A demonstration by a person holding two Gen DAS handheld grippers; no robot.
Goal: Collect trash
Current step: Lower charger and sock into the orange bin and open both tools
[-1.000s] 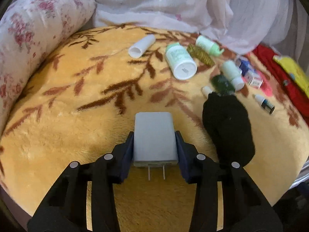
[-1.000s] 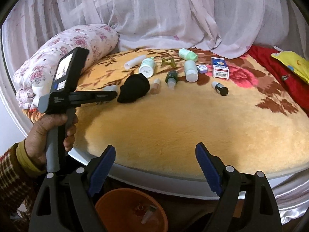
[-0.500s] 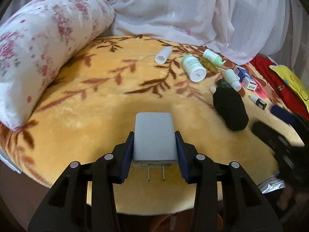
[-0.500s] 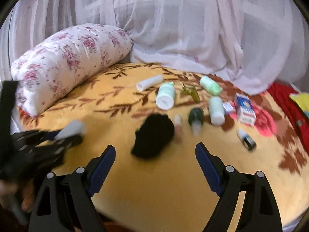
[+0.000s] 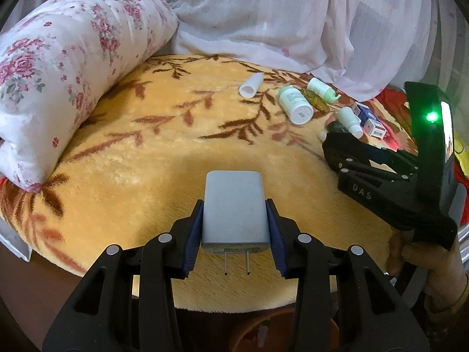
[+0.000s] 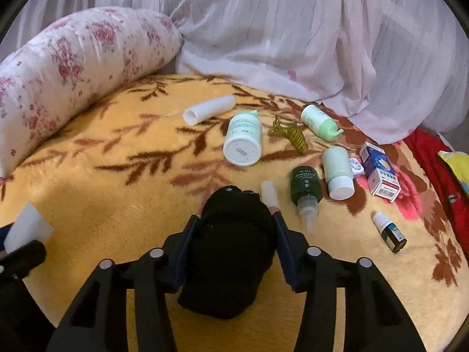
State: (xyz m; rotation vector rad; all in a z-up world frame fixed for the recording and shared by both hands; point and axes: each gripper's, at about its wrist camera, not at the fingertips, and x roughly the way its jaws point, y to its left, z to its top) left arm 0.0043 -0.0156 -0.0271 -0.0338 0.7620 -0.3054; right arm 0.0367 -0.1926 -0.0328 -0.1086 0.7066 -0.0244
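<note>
My left gripper point(image 5: 234, 234) is shut on a grey wall charger point(image 5: 234, 208), prongs toward the camera, held above the near edge of the yellow blanket point(image 5: 146, 146). An orange bin point(image 5: 263, 334) shows just below it. My right gripper point(image 6: 231, 240) has its jaws around a black sock bundle point(image 6: 231, 252) lying on the blanket, touching both sides. The right gripper also shows in the left wrist view point(image 5: 381, 176), at the right. Bottles lie beyond: a white-green bottle point(image 6: 243, 140), a dark green bottle point(image 6: 304, 184), a pale green bottle point(image 6: 337, 173).
A floral pillow point(image 6: 73, 64) lies at the left and a white curtain point(image 6: 293, 29) hangs behind. A white tube point(image 6: 208, 108), a green hair clip point(image 6: 290, 132), a blue-white box point(image 6: 381, 173), a small dropper bottle point(image 6: 390, 231) and red cloth point(image 6: 439, 176) lie on the bed.
The right gripper moved forward over the bed and closed around the black sock bundle. The left gripper drew back toward the bed's edge with the charger still held.
</note>
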